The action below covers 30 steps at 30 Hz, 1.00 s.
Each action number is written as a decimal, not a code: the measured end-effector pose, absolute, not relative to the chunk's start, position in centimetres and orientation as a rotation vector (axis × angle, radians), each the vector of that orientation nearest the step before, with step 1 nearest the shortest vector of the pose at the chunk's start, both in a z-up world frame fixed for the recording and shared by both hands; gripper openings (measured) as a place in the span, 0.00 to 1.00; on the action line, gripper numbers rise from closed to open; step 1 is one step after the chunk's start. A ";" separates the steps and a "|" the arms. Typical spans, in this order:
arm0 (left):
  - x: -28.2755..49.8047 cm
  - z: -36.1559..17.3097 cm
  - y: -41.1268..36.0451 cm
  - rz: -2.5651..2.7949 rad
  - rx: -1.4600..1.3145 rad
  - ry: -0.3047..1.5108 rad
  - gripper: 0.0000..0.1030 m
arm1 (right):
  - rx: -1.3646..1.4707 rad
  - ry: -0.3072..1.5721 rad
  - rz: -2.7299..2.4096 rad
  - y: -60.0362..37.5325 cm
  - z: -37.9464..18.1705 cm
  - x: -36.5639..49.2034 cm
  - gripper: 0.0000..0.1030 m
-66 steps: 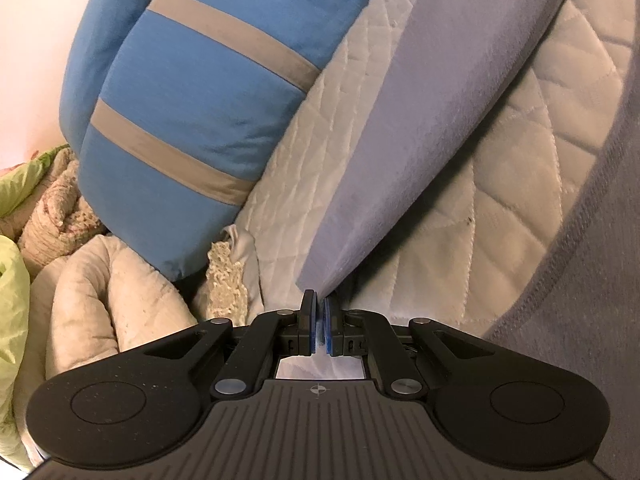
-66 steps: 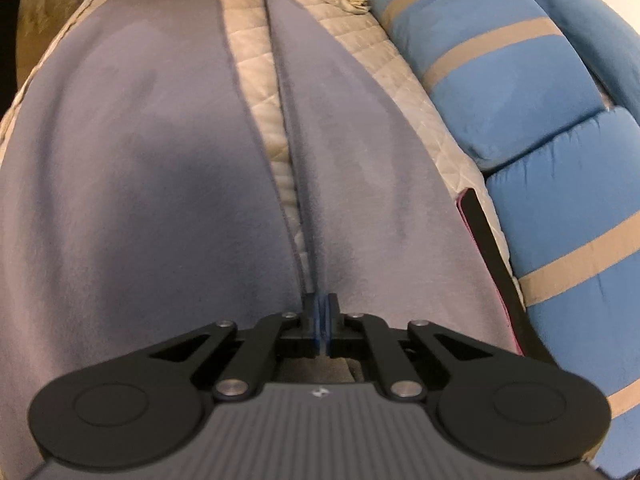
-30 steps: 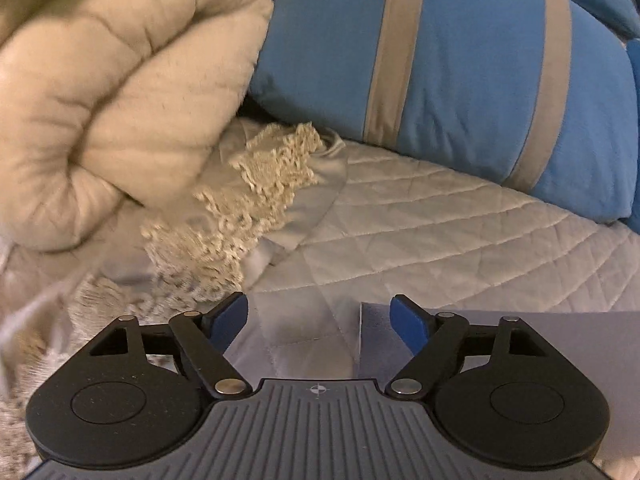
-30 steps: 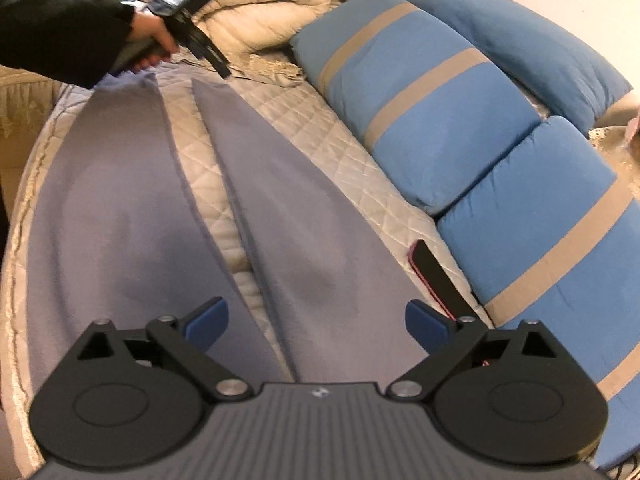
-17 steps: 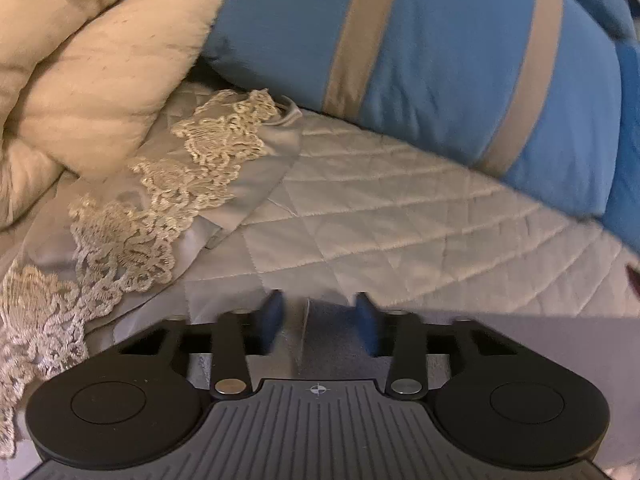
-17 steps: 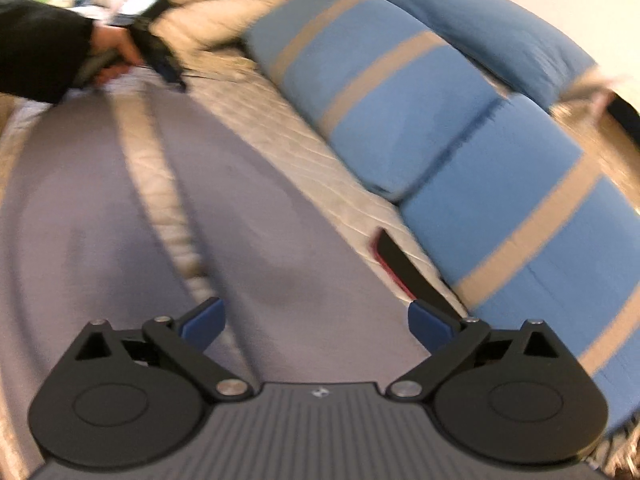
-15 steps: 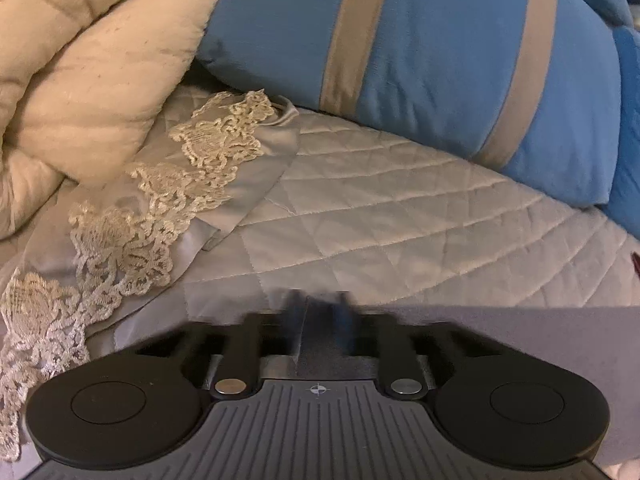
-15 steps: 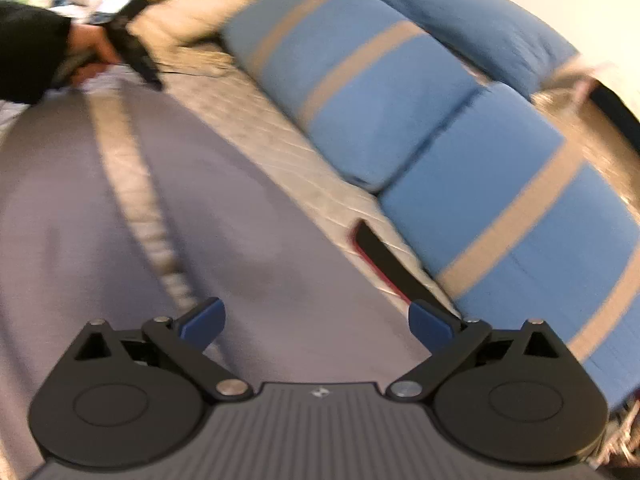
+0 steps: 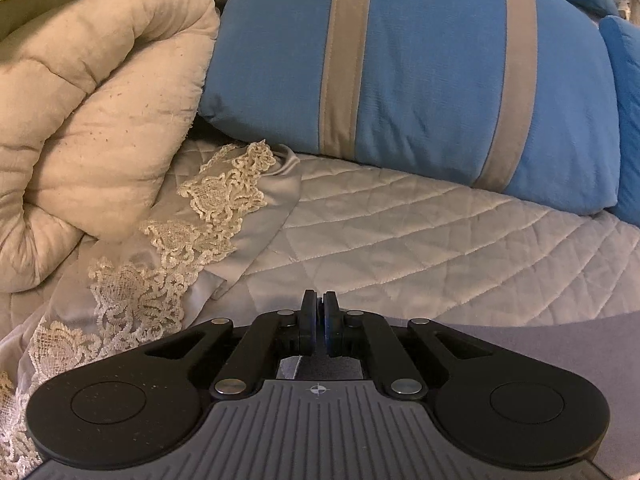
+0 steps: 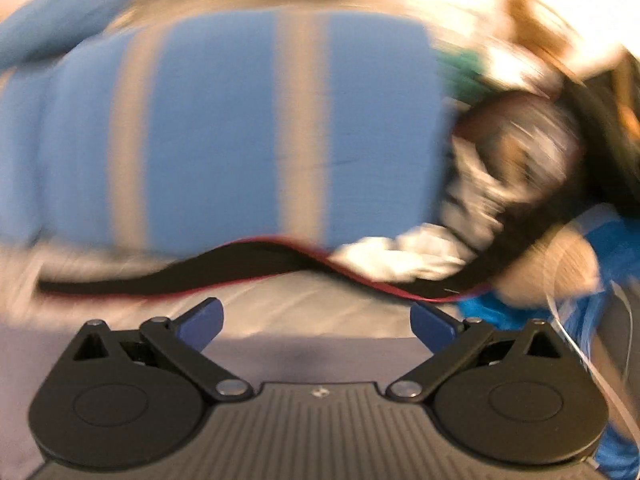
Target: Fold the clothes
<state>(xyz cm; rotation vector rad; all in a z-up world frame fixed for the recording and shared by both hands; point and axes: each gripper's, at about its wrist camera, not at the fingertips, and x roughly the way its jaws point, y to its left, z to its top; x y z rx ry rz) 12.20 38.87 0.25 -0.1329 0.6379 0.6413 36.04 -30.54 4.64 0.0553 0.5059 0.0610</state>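
Left wrist view: the left claw (image 9: pixel 319 330) is pinched closed on the near edge of the flat grey fabric garment (image 9: pixel 520 340), which lies on the cream quilted bed cover (image 9: pixel 420 248). A lace-trimmed beige cloth (image 9: pixel 192 240) lies just to the left, a rolled cream duvet (image 9: pixel 92 120) far left, and a blue pillow with tan stripes (image 9: pixel 420 80) at the far side.

Right wrist view: heavily blurred. The right claw (image 10: pixel 316 322) is spread wide and holds nothing, with the grey garment (image 10: pixel 312 356) below it and a black strap with red edging (image 10: pixel 248 260) just beyond.

Risk: the left claw's grip looks shallow, so the edge could slip out when lifted. If the right claw closes at speed it could catch the strap or bed cover instead.
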 end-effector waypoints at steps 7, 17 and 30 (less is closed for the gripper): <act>12.3 -0.1 38.6 0.645 -0.107 0.643 0.03 | 0.262 0.484 -0.041 -40.3 2.4 38.1 0.99; 12.1 -0.3 38.9 0.641 -0.132 0.644 0.03 | 0.243 0.662 -0.057 -41.4 -1.1 40.7 0.81; 12.0 0.7 39.5 0.600 -0.128 0.575 0.03 | 0.263 0.677 -0.119 -41.4 -1.1 41.4 0.23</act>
